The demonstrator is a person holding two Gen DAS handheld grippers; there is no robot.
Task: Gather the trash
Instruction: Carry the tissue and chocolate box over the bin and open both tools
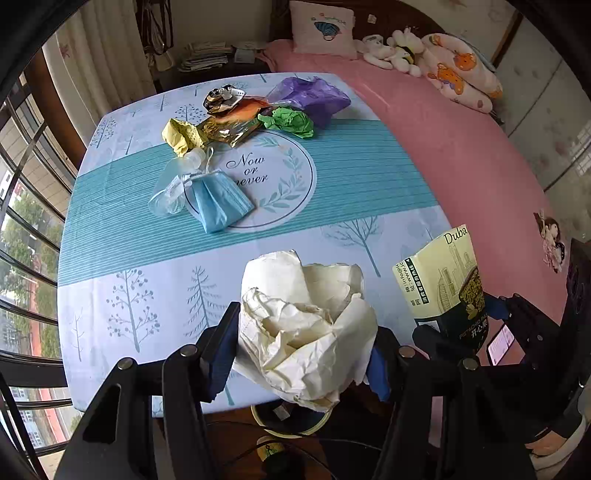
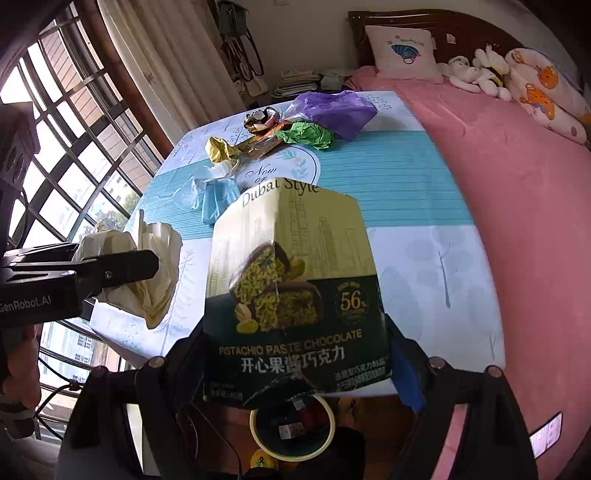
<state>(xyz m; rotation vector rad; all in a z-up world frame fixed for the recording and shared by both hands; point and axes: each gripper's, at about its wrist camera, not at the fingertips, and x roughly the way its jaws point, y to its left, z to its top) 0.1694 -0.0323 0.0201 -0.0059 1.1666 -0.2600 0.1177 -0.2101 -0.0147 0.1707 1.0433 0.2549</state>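
Home bedroom. Bed with pink sheet at right of frame, embroidered pillow and plush toys at top, curtains and gridded window at left, tablecloth-covered table at centre.

Landmark: table under a blue-and-white tree-print cloth, with a round "Now or never" emblem.
Right of table: bed with a pink cover, touching the table's edge.
Beyond table: dark wooden headboard, embroidered pillow, plush toys.
Left of table: large gridded window, bright daylight, cream curtain.
Behind table: stacked papers.
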